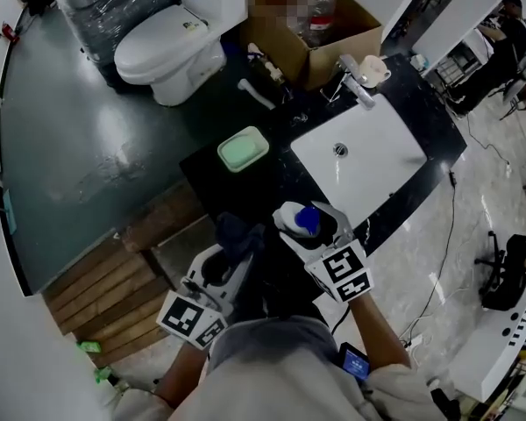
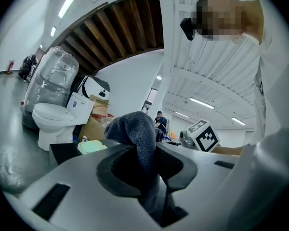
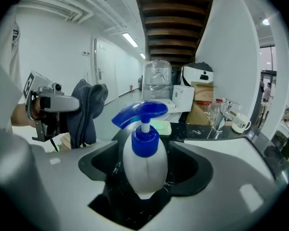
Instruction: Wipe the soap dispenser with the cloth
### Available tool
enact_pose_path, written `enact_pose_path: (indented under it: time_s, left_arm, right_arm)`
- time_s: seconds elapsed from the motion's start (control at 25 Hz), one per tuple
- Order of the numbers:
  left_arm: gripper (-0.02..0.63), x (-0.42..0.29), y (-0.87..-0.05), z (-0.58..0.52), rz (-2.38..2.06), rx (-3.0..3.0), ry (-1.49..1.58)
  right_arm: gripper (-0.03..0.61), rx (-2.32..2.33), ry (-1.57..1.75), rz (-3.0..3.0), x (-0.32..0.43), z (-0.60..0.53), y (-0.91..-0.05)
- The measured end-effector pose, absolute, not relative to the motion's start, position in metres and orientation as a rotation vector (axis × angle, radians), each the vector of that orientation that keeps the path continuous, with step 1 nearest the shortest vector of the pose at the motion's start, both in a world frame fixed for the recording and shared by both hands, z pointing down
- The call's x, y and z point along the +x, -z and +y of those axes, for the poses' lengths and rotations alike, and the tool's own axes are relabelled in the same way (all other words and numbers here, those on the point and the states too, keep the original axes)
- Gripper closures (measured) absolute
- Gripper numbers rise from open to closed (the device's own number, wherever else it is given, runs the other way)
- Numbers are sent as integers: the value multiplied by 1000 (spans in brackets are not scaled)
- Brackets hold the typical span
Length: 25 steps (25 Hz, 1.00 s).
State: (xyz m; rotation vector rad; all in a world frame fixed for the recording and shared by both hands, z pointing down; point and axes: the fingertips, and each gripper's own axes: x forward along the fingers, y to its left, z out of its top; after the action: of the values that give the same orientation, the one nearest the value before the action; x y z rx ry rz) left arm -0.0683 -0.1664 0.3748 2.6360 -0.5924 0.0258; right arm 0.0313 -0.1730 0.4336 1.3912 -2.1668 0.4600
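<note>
counter [image 1: 217, 185], right gripper [image 3: 146, 176] wide round soap dispenser [image 3: 145, 153] (left gripper [image 2: 147, 173] pinches cloth [image 2: 135, 129])

Cloth [image 2: 135, 129] looks soft-napped — soap dispenser [image 3: 144, 170] smooth plastic, counter [image 1: 238, 191] glossy.

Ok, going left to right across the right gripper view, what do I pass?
cloth → soap dispenser → faucet → mug
</note>
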Motion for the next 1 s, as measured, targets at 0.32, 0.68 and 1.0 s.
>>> enact_pose_path:
  time_s: [0.32,0.68,1.0]
  left_arm:
    - [525,-44,-374,-159,-644,2646,-54]
    - [525,-24,-375,-130,-894,2619,-48]
    - [525,2,-374,-119,-990,2653,-13]
  right_arm:
    - [319,1190,-440,-2255,31,-173,-441]
    - [321,1083,-452,-2395,41,-162,-437]
    - [321,1021,-447,-2449,55,-154,-435]
